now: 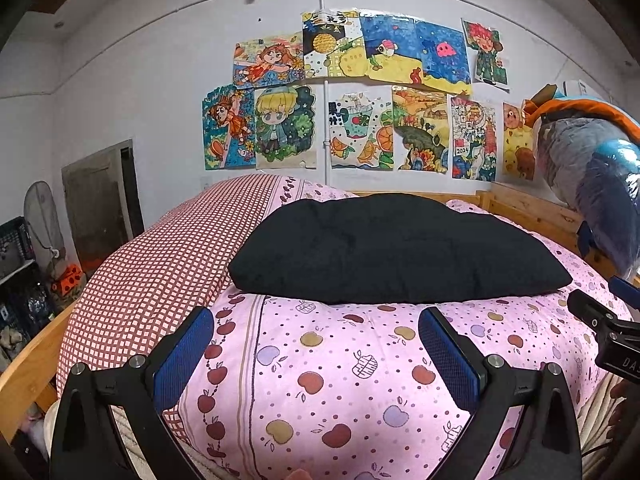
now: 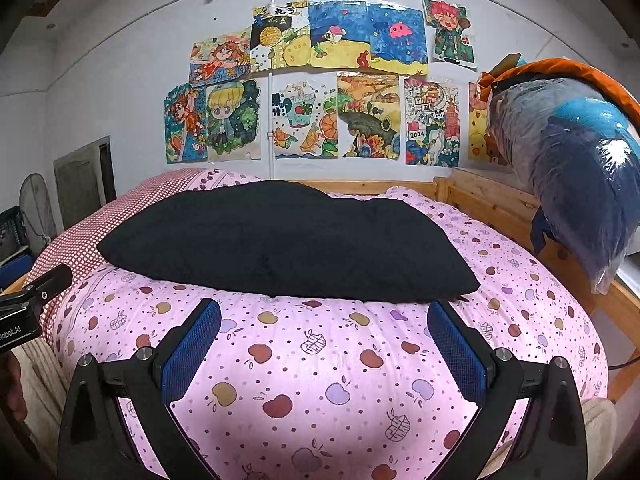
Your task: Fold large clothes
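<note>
On the pink apple-print quilt (image 1: 320,380) ahead of you, at 12 o'clock from both claws, the black folded garment (image 1: 396,248) lies flat, with the red checked pillow (image 1: 168,272) touching its edge at 9 o'clock. Your left gripper (image 1: 316,356) hovers over the quilt with its 2 blue pads (image 1: 182,360) spread wide and nothing between them. Your right gripper (image 2: 324,350) is likewise spread and empty, near the garment's front edge but apart from it.

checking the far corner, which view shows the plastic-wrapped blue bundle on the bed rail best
The right wrist view: the plastic-wrapped bundle shows nearly whole, resting on the wooden rail. The left wrist view cuts it off at the frame's right edge.
</note>
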